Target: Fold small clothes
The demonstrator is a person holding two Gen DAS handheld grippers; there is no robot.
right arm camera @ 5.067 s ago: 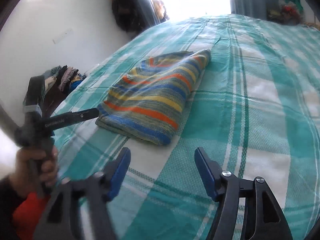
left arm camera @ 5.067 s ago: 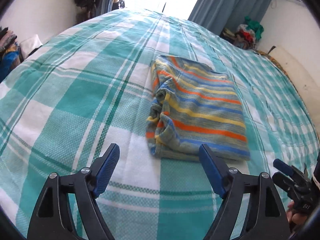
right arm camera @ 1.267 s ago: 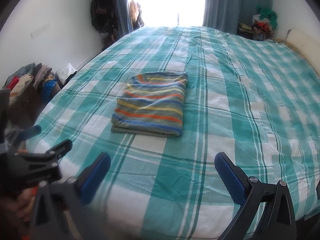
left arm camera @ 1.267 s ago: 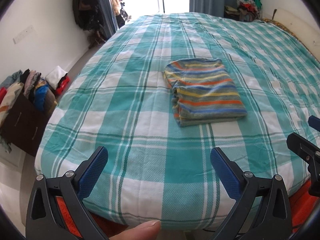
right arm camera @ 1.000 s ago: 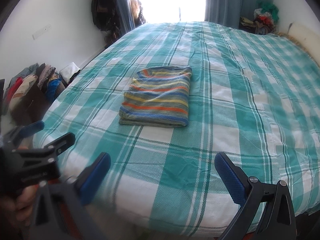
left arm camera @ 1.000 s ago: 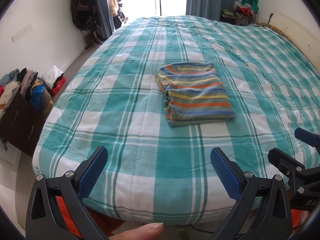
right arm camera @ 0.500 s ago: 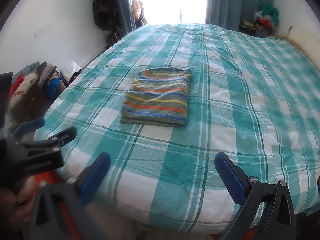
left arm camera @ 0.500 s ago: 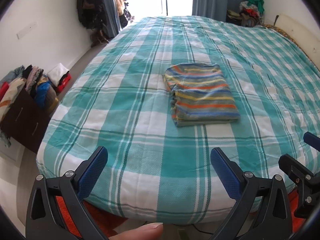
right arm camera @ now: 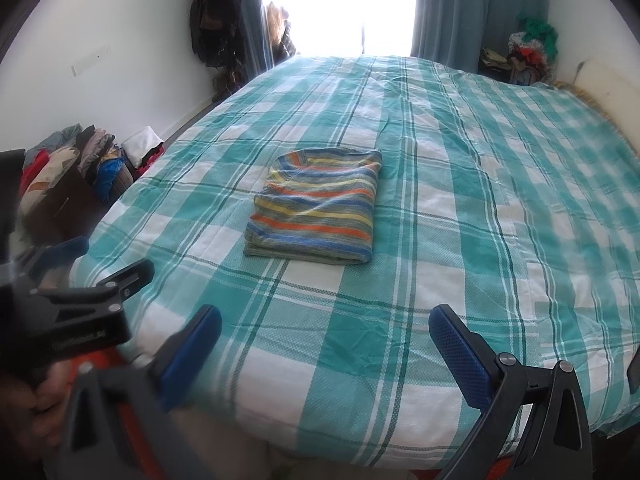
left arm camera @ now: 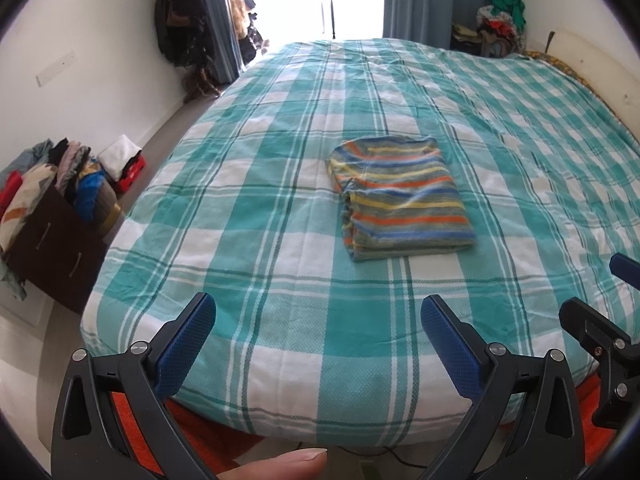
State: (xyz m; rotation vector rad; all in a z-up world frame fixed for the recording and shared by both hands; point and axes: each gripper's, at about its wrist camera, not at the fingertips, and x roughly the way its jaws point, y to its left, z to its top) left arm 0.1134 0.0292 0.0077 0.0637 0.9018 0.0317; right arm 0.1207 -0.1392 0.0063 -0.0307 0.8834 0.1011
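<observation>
No legible text anywhere.

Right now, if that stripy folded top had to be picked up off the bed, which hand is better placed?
Neither by much, perhaps the left. The folded striped garment lies untouched on the bed. Both the left gripper and right gripper hang back at the near edge, jaws wide open.
</observation>
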